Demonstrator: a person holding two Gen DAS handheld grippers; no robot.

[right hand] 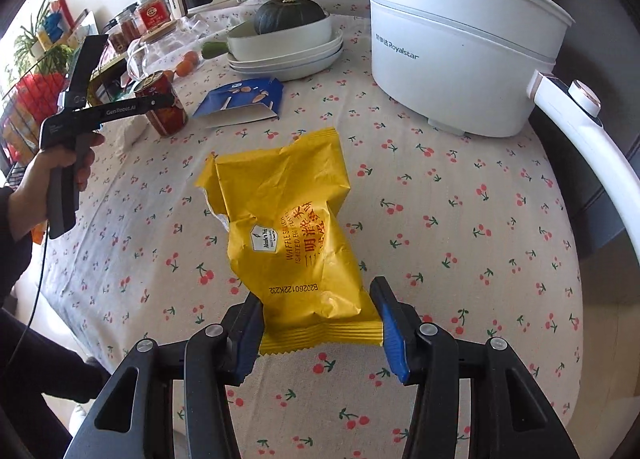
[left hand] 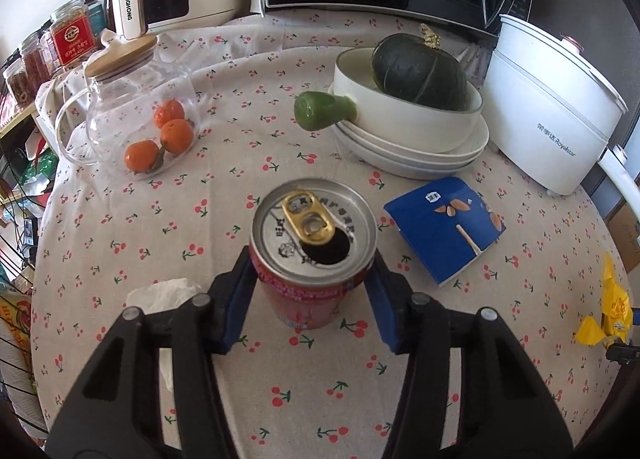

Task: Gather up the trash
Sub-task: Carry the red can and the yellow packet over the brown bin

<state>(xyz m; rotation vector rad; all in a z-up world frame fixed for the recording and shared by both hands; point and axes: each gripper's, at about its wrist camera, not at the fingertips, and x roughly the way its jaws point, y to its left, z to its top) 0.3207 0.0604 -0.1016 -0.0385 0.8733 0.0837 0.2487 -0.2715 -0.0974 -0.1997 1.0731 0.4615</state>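
The left hand-held gripper (left hand: 314,283) clamps an opened red can (left hand: 314,255) standing mid-tabletop (left hand: 120,243). The right hand-held gripper (right hand: 320,323) pinches the bottom seam of a yellow snack bag (right hand: 288,227) toward the tabletop's right edge. A blue packet (left hand: 444,227) lies between them.

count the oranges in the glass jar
3, all in the glass jar: one orange at the back, one in the middle, one at the front left. More may be hidden behind them.
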